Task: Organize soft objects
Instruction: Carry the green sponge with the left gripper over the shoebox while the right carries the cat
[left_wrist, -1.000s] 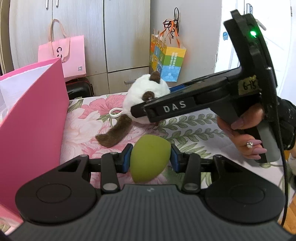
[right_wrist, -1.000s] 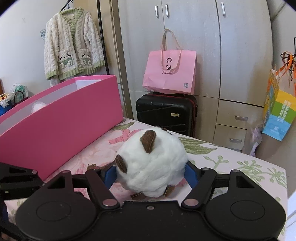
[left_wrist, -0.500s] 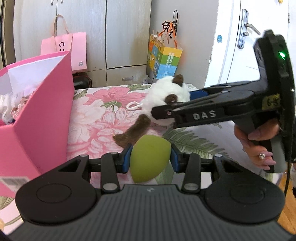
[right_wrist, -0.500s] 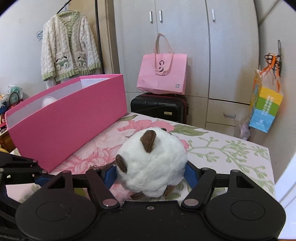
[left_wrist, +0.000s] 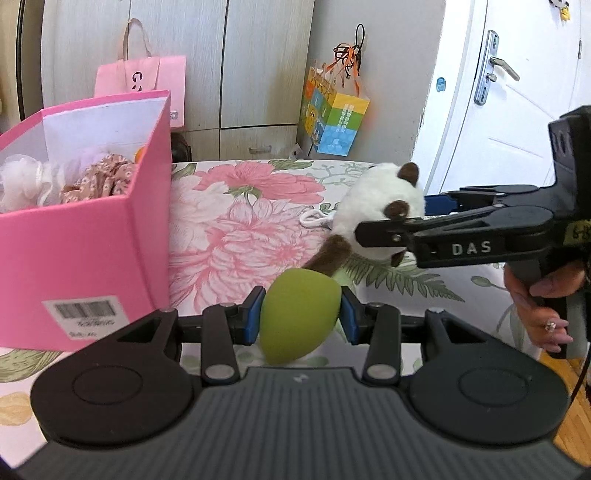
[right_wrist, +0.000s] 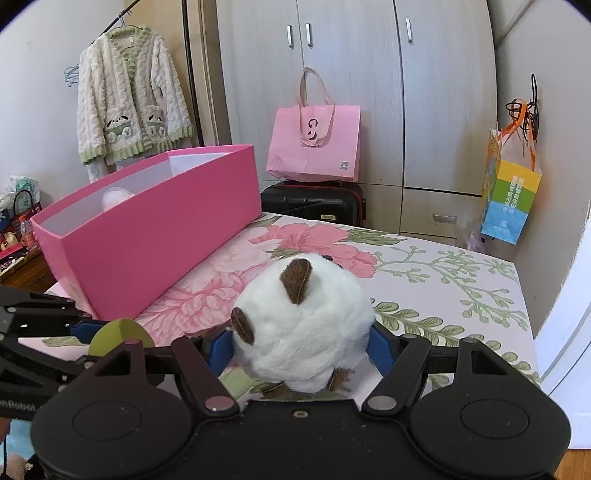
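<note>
My left gripper (left_wrist: 300, 320) is shut on a green egg-shaped sponge (left_wrist: 297, 319), held above the floral table. My right gripper (right_wrist: 301, 345) is shut on a white plush toy with brown ears (right_wrist: 303, 325); the left wrist view shows the toy (left_wrist: 376, 214) off the table with its brown tail hanging. The sponge also shows in the right wrist view (right_wrist: 118, 334), to the left of the toy. An open pink box (left_wrist: 85, 236) stands at the left and holds a white mesh puff (left_wrist: 22, 181) and floral fabric (left_wrist: 99, 181); it also appears in the right wrist view (right_wrist: 155, 236).
The table carries a floral cloth (left_wrist: 243, 225). A pink paper bag (right_wrist: 314, 140) rests on a black suitcase (right_wrist: 314, 201) by the wardrobe. A colourful bag (left_wrist: 332, 110) hangs on the wall. A white door (left_wrist: 498, 110) is at right.
Both grippers have risen and drawn back to the right with their loads. The inside of the pink box has come into the left wrist view.
</note>
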